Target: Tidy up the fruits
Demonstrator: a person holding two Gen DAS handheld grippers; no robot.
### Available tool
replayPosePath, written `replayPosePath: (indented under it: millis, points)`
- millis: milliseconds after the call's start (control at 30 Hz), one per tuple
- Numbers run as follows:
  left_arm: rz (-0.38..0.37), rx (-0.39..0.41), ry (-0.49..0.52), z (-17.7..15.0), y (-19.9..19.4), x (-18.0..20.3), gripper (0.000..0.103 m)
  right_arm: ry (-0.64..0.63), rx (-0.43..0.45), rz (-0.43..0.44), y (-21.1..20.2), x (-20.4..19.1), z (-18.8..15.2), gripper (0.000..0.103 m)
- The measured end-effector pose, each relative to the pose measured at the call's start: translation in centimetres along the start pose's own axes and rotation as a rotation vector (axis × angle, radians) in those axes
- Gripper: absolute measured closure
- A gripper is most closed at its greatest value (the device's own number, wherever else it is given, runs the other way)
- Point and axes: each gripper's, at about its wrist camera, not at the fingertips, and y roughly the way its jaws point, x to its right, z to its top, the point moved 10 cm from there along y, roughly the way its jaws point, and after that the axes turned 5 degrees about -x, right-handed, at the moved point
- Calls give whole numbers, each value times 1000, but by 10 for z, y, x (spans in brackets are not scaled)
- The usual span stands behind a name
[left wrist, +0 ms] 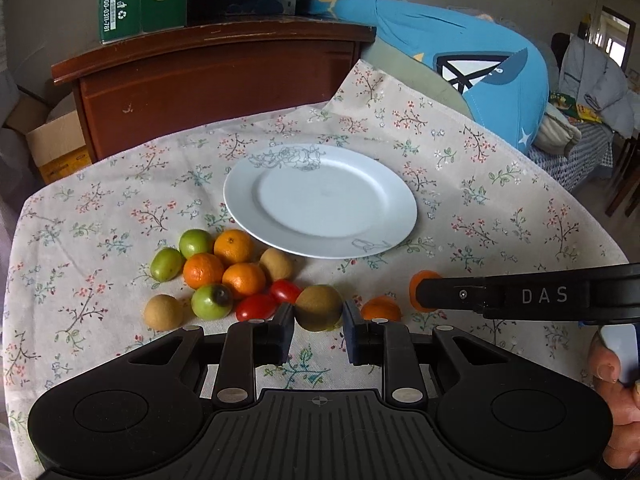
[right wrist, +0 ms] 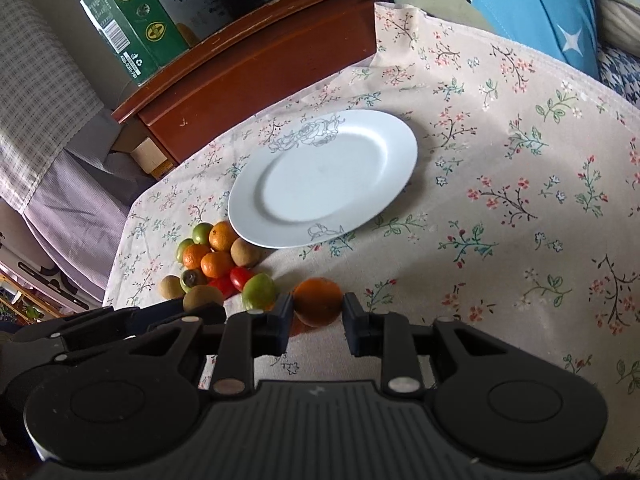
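Left gripper: jaws flank kiwi, contact unclear.
Right gripper: jaws bracket mandarin (grip unconfirmed).
Risk: round fruit may roll free before the plate.

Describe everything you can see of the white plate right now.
The white plate is round and glossy, ceramic by its look, with a broad rim bearing grey line-drawn flowers at its far and near edges. It lies flat and empty on the floral tablecloth. A mandarin and a brown fruit sit at its near-left rim; contact is unclear.
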Motion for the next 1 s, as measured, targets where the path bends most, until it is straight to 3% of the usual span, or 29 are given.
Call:
replayPosePath:
  millis: [333,1000]
  points:
    - [-11,4,15,27,7,-13,79,-27,18,48,10,-15,32,76]
    - [-32,-20,-52,62,65,-18,79,0,6,-14,57,3,69,76]
